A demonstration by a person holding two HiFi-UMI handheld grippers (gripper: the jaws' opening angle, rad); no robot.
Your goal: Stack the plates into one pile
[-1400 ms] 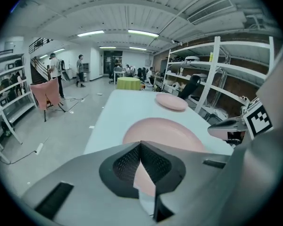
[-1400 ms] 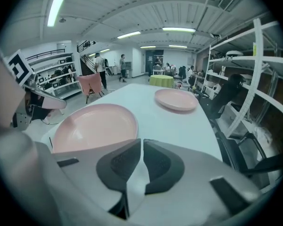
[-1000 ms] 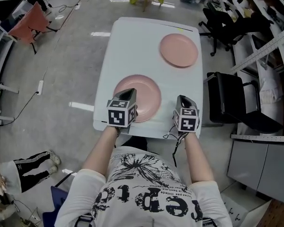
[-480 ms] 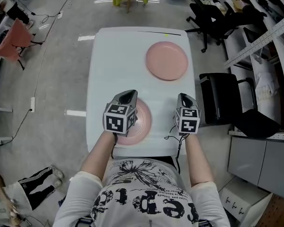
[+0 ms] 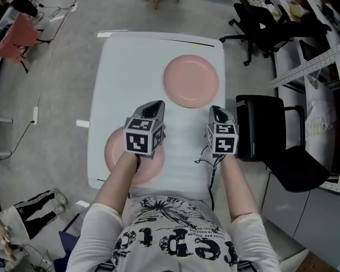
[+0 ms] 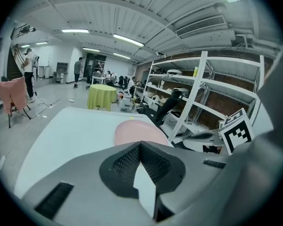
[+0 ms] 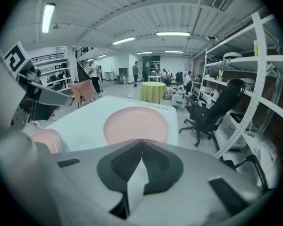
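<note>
Two pink plates lie apart on the white table [image 5: 130, 61]. The far plate [image 5: 191, 81] sits toward the back right; it also shows ahead of the jaws as the far plate [image 6: 137, 132] and the far plate [image 7: 136, 125]. The near plate [image 5: 114, 152] lies at the front left, partly hidden under my left gripper [image 5: 153, 106]. In the right gripper view the near plate [image 7: 47, 140] shows at the left. My left gripper [image 6: 140, 145] is shut and empty, above the table. My right gripper [image 5: 216, 112] is also shut and empty, near the table's right edge [image 7: 142, 140].
A black chair [image 5: 272, 135] stands close to the table's right side, and another office chair [image 5: 255, 21] sits further back. Metal shelving [image 7: 254, 93] runs along the right. A green-covered table [image 7: 153, 91] and people stand in the distance.
Both grippers have come forward over the table. The near plate, earlier ahead of the left gripper, now lies beneath and behind it. The jaws stay shut.
</note>
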